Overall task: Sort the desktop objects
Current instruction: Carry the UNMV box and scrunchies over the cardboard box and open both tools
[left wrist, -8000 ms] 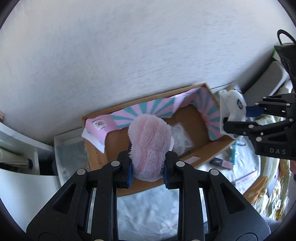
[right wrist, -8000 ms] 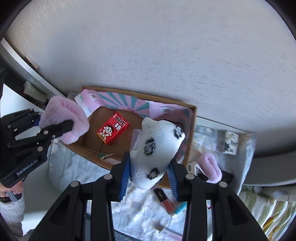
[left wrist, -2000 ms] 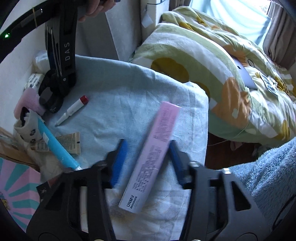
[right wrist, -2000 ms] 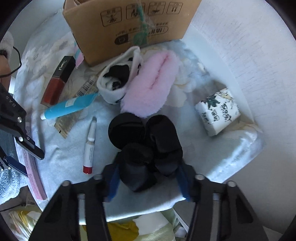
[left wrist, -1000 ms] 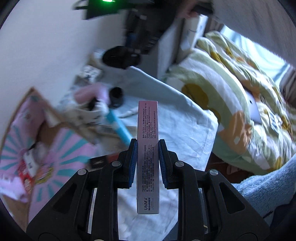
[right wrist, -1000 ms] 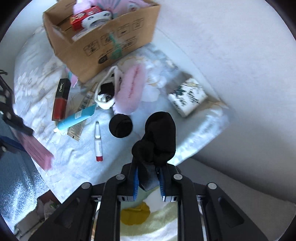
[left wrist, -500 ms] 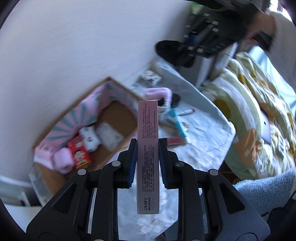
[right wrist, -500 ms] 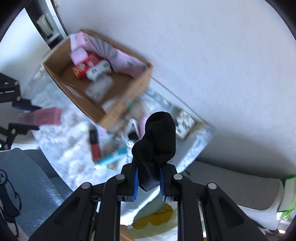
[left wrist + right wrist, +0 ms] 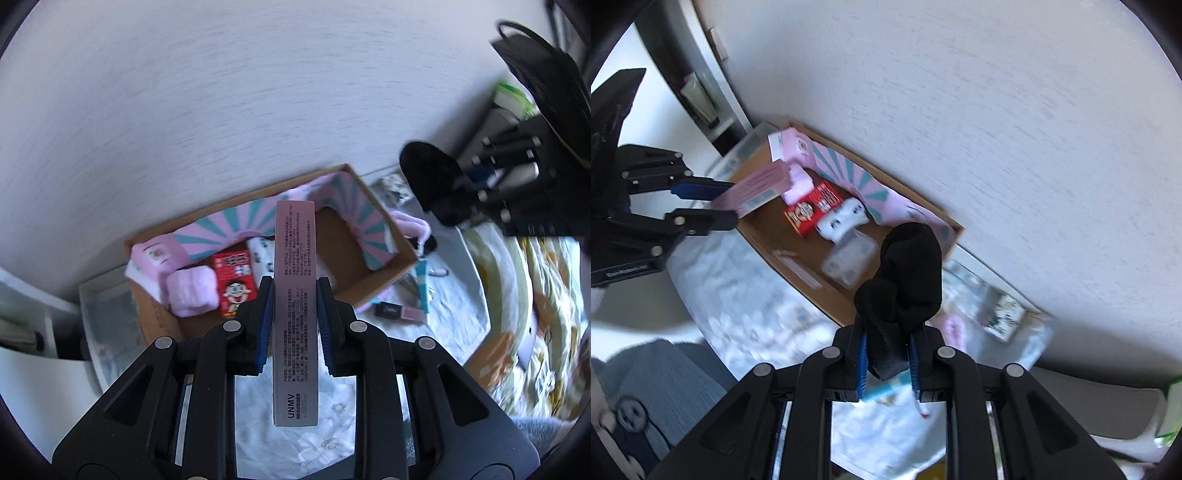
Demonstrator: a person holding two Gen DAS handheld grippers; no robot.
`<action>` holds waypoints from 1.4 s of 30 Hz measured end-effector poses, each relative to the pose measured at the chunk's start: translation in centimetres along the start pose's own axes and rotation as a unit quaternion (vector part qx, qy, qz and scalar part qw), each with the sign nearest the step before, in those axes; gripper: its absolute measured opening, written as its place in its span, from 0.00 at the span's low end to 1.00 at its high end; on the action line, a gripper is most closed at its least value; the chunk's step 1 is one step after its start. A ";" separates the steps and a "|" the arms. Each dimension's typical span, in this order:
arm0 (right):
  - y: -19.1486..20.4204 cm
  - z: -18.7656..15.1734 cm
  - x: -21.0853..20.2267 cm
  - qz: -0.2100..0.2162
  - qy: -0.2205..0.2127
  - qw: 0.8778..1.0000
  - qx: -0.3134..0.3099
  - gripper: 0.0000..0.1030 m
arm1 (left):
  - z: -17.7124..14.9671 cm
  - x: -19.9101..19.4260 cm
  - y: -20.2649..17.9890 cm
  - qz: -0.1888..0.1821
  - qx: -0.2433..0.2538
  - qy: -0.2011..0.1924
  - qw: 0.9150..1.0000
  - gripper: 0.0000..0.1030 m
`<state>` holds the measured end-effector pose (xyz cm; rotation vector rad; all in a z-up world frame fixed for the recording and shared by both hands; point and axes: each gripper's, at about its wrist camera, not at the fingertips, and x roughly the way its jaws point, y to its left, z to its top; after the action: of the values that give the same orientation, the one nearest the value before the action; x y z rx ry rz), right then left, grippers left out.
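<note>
Grippers (image 9: 295, 328) (image 9: 886, 356) hold pink carton (image 9: 295, 295) and black sock (image 9: 908, 266) above open box (image 9: 384, 236).

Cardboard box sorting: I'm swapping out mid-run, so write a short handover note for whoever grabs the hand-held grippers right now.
Left hand-held gripper: shut on the pink carton, above the box.
Right hand-held gripper: shut on the black socks, above the box's near edge.
Done: pink plush, red snack box and white sock lie in the box.
Left: drop both held items in, then the lipstick, blue tube and patterned packet on the cloth.
</note>
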<state>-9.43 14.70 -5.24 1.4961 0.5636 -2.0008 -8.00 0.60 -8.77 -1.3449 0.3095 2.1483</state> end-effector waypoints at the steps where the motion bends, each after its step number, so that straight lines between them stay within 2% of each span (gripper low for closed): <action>1: 0.2 0.3 0.5 0.005 -0.001 1.000 0.005 0.16 | 0.2 0.3 0.6 -0.002 -0.009 0.004 1.000 0.20; 10: 1.5 2.1 3.9 0.040 0.003 0.998 0.045 0.16 | 0.6 3.5 3.7 0.005 -0.044 0.042 0.998 0.20; 16: 2.6 2.8 6.7 0.057 0.016 0.997 0.044 0.16 | 0.5 6.5 4.6 0.005 -0.056 0.065 0.996 0.20; 22: 2.8 3.4 9.1 0.068 0.035 0.996 0.044 0.16 | 0.6 7.9 6.1 0.012 -0.070 0.071 0.995 0.20; 42: 2.7 3.7 11.5 0.080 0.060 0.995 0.031 0.16 | 0.5 9.8 6.1 0.034 -0.048 0.088 0.994 0.20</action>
<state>-12.70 8.13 -15.25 1.6531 0.4191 -1.8312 -15.11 -0.69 -17.77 -1.6042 0.3290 2.1268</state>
